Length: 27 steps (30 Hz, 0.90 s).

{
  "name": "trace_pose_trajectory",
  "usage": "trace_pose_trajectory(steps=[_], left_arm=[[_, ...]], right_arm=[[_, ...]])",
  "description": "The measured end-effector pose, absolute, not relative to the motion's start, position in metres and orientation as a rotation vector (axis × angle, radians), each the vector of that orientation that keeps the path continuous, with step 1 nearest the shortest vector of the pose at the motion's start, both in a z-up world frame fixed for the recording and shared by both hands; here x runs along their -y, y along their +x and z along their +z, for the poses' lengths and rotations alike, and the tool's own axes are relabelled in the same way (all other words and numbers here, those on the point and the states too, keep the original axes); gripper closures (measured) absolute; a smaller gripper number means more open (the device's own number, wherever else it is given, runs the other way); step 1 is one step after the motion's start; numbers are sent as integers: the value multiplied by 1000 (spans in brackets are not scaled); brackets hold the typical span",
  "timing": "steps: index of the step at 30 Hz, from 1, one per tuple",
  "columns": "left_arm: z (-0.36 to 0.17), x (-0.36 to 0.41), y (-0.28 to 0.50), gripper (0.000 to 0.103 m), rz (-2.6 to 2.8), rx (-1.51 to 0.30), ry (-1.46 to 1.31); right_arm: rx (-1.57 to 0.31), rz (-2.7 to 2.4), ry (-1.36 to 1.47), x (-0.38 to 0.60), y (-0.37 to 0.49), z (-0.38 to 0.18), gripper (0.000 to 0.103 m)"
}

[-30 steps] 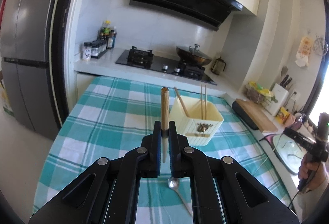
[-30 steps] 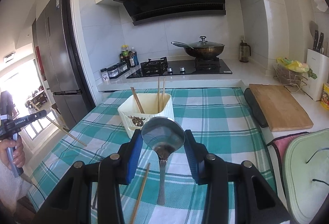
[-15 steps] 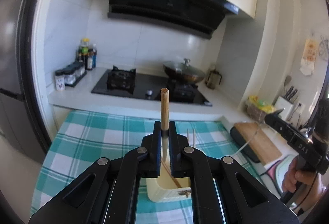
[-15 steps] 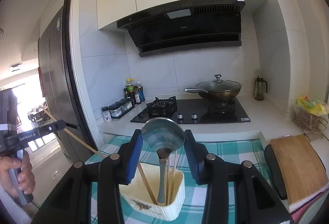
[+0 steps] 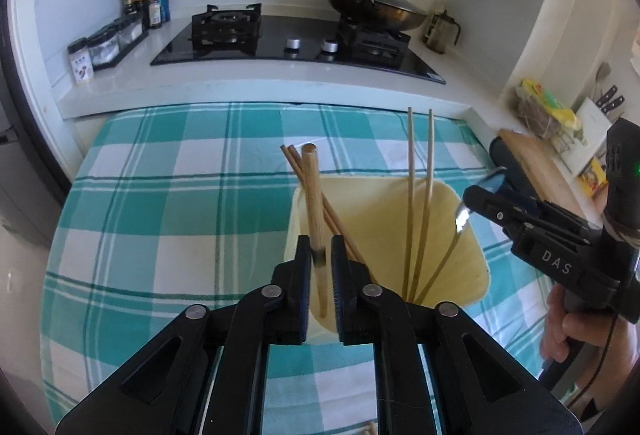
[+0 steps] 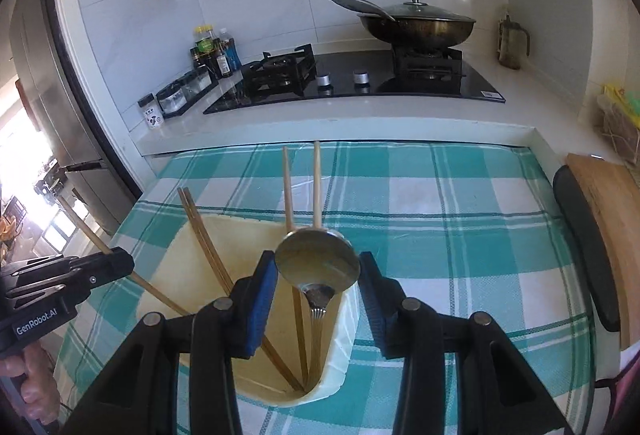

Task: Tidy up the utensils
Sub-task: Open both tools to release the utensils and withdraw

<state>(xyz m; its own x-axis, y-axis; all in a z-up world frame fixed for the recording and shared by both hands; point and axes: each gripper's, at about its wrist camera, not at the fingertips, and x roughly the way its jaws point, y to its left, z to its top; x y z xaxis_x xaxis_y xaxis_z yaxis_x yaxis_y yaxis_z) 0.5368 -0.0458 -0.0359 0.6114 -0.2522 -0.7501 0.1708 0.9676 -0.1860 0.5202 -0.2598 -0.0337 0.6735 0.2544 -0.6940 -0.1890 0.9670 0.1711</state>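
A cream utensil holder (image 5: 460,243) stands on the checked table, with a brown chopstick pair (image 5: 340,223) and a pale pair (image 5: 420,195) leaning inside. My left gripper (image 5: 320,239) hangs over its left rim. Its jaws are opening around a wooden chopstick (image 5: 312,191), which tilts between them with its tip down inside the holder. My right gripper (image 6: 318,259) is shut on the bowl of a metal spoon (image 6: 316,263), and the handle points down into the holder (image 6: 344,335). In the right wrist view the left gripper (image 6: 120,263) is at the left edge.
The teal checked tablecloth (image 5: 180,195) runs to a white counter with a black gas hob (image 5: 300,39), a lidded wok (image 6: 416,23) and spice jars (image 5: 104,47). A wooden cutting board (image 6: 612,219) lies to the right. A hand (image 5: 576,327) holds the right gripper.
Both grippers moved forward over the holder and tipped downward. The left jaws have parted from the chopstick. The chopstick tip and spoon handle now reach into the holder.
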Motion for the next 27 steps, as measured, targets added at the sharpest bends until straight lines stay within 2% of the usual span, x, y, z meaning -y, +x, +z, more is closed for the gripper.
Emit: trace_pose_trajectory(steps=[1,3,8,12,15,19,27], left_arm=[[-35,43,530,74,-251,-867,-100],[-33,34,511,50,-261,-832,-96],[-51,-4,425,35,-261,-857,-29],[-85,-31,344,24,-202,-896,37],[-117,-41,304,22,-141,-925,7],[-153,-42,295,22,-99,-967,-101],[-187,-33,299,21,-32,-962,-148]], right_arm=[[-776,246,100,262,518,-33,60],[-728,237,125,269,507,-25,60],[-678,274,153,299,443,-7,55],[-762,260,75,330,362,-36,54],[-823,173,-29,349,299,-80,54],[-894,77,-48,365,238,-130,54],[-896,8,-2,368,206,-167,54]])
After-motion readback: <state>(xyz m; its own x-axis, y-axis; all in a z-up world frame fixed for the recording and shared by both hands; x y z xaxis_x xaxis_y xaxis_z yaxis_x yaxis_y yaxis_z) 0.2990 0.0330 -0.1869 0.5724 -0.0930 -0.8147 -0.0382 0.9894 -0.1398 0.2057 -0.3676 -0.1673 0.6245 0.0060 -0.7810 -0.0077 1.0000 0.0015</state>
